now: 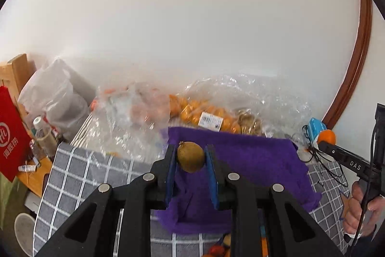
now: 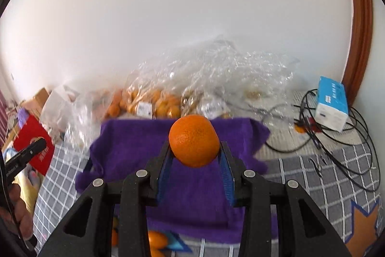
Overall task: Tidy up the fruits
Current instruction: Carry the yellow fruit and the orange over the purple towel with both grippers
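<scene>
Above the purple fleece cloth (image 1: 252, 160), in the left wrist view, a small brown-green round fruit (image 1: 190, 156) is clamped by the left gripper (image 1: 190, 158). Only in the right wrist view is the round orange mandarin (image 2: 194, 140) seen pinched by the right gripper (image 2: 195, 153), with a blue-and-white carton (image 2: 331, 105) lying near the cloth's far right corner.

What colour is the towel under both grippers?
Purple towel, clearest in the right wrist view.

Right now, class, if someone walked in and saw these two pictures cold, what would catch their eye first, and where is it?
First, the round bright orange fruit clamped in the right gripper, held above the purple fuzzy cloth. Next, the small brownish-green fruit pinched in the left gripper over the same cloth. Behind them lie crinkled clear plastic bags of small orange fruits against the white wall.
</scene>
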Demonstrator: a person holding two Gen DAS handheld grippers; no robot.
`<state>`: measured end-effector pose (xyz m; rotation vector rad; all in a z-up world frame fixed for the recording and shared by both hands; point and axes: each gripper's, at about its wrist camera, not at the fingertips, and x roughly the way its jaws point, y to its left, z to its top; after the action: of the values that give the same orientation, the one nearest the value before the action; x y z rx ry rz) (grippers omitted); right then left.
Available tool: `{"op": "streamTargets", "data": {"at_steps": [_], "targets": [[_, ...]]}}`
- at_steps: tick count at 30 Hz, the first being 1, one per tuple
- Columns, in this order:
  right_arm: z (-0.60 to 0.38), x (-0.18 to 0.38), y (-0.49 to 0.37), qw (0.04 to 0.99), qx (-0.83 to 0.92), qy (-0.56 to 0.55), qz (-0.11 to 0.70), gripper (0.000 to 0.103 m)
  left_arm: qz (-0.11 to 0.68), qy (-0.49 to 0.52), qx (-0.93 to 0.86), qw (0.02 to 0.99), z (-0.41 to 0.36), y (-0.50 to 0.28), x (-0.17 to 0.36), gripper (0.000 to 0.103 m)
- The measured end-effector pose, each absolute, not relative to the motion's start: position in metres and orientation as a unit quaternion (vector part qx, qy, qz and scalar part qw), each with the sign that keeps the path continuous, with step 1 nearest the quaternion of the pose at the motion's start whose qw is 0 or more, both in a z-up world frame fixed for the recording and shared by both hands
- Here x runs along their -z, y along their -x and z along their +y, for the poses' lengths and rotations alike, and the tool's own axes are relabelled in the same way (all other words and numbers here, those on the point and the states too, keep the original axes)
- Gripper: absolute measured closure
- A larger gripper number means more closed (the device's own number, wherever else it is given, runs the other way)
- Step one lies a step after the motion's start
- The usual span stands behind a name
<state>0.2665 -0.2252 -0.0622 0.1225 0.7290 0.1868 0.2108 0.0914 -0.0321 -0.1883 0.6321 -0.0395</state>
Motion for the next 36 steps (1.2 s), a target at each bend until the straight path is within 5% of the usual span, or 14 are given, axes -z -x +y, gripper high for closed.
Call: {"op": "streamTargets", "data": {"at_steps": [16, 36], "targets": [[-0.232, 0.114, -0.337, 0.909, -0.072, -0.062, 0.405, 0.065, 0.369, 0.090, 0.040, 0.924, 0.056, -0.317, 0.086, 0.080], [-0.238, 0.162, -0.362, 0.878, -0.088, -0.069, 0.466, 0.065, 0.416, 0.092, 0.040, 0.904, 0.059, -0.338, 0.121, 0.080]]}}
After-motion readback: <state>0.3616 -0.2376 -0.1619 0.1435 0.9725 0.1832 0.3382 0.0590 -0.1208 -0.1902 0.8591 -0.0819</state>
